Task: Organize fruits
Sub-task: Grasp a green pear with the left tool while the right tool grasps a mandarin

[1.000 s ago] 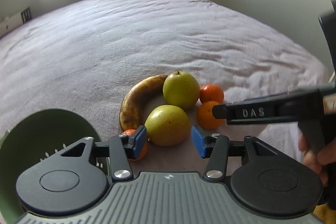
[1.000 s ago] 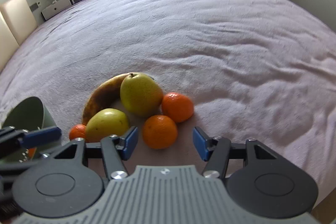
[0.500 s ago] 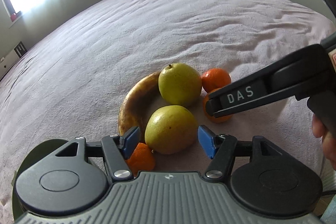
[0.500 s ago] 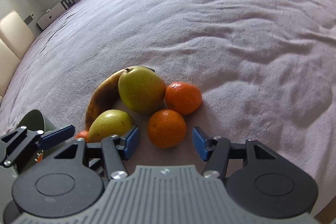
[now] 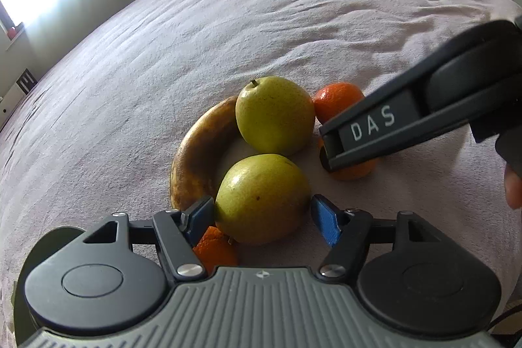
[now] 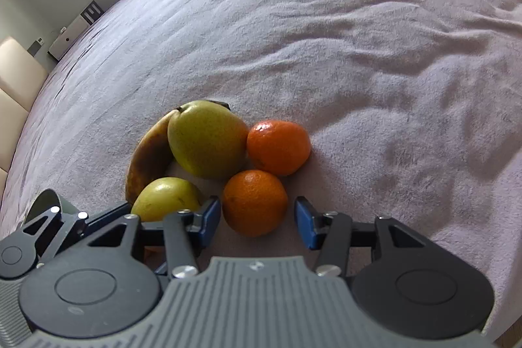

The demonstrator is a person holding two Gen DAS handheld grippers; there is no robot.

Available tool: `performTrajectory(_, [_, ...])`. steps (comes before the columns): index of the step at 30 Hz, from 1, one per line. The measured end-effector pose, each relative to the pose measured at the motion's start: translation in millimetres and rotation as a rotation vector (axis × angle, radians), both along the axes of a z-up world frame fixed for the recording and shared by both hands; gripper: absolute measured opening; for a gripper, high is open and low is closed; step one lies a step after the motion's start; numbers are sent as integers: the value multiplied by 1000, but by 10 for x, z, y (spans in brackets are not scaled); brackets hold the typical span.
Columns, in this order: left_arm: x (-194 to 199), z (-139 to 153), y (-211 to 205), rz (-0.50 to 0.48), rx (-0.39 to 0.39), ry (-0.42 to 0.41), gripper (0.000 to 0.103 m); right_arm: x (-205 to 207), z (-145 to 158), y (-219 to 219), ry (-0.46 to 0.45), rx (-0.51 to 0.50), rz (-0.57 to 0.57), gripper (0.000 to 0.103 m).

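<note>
Fruit lies clustered on a mauve bedspread. My left gripper is open around the near green pear, its blue pads beside the pear's sides. A second pear, a browned banana and a small orange under the left finger lie close by. My right gripper is open around the near orange. A second orange, the far pear, the banana and the near pear show beyond it.
A dark green bowl sits at lower left, mostly hidden by my left gripper; its rim also shows in the right wrist view. The right gripper's black arm crosses the left view. Wrinkled bedspread spreads beyond.
Both grippers have moved forward and down onto the fruit. The near pear now sits between the left pads and the near orange between the right pads. Both stay open.
</note>
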State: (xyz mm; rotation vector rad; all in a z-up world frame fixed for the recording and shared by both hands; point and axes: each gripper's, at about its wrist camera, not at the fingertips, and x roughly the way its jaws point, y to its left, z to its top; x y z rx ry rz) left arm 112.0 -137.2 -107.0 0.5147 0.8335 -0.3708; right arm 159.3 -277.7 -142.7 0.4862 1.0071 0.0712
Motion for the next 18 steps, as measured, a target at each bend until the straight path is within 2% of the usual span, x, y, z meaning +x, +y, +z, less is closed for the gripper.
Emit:
performTrajectory(4, [38,-25,-1,-9,6,0,82,33,-51,12,9,16,2,43])
performTrajectory(11, [54,-66,-35,-11,19,-12,82,53,-51,43,4,-8,12,42])
performTrajectory(14, [23,-79,-53,-22,24,-14,78,51,-54,37,4,-5,10,42])
performTrajectory(18, [8,-75,-49,-21,24,-20,78,51,-54,33,6,-5,6,42])
